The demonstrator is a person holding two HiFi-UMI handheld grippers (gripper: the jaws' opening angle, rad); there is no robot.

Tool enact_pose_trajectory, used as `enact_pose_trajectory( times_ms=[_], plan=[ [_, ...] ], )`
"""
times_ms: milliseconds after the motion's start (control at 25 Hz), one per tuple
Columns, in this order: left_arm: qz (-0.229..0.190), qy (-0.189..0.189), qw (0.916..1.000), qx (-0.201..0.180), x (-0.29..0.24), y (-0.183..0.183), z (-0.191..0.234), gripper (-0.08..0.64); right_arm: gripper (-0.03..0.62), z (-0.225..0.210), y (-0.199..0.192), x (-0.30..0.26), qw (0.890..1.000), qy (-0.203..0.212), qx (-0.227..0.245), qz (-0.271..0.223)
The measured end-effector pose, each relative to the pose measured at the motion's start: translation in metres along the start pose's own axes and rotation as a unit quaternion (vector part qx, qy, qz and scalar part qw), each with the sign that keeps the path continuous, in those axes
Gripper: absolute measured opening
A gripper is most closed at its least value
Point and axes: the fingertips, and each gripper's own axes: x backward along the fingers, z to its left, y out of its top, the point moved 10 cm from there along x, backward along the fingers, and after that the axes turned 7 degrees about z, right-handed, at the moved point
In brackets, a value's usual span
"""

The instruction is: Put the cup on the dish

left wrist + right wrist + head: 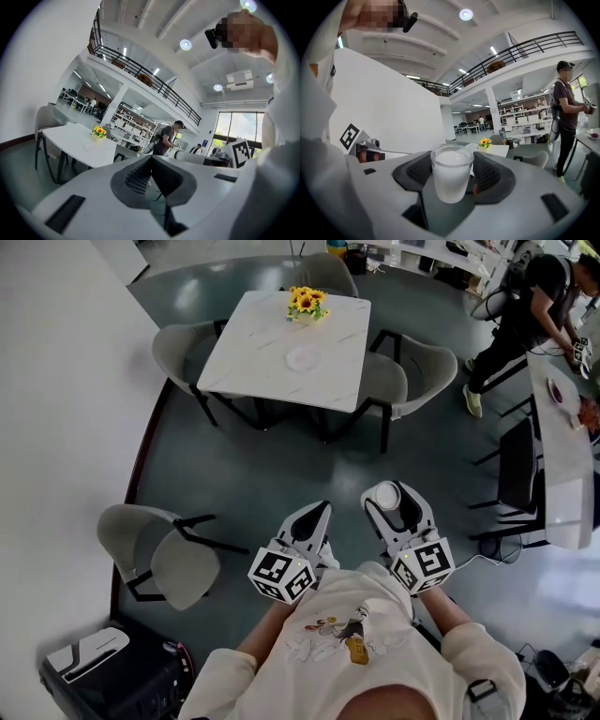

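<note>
The right gripper (453, 172), clamped on the cup (451, 182), is held well apart from the dish (303, 358); placement is not yet done.

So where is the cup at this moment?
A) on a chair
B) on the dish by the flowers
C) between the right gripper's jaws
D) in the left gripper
C: the right gripper is shut on the cup, while the dish on the table lies bare.
</note>
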Motion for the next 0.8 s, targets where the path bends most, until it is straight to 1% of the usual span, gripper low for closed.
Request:
enact_pose_trajectory(
  times_ms=[160,360,600,800],
  plan=[
    [0.005,-0.004,1.0000,0.003,0.000,0.010,0.028,0.002,0.273,0.008,0.005,-0.030,1.000,-0.002,0.002,0.008],
    [0.006,-0.008,0.9999,0.013,-0.004,0.017,0.041,0.002,0.272,0.012,0.015,-0.046,1.000,-0.001,0.006,0.007],
    [0.006,0.001,0.9998,0.020,-0.014,0.026,0.057,0.002,0.272,-0.002,0.022,-0.072,1.000,-0.003,0.000,0.005],
    [0.009,0.011,0.9996,0.023,-0.038,0.034,0.073,0.002,0.272,-0.025,0.031,-0.100,1.000,0.006,-0.001,-0.005]
  ],
)
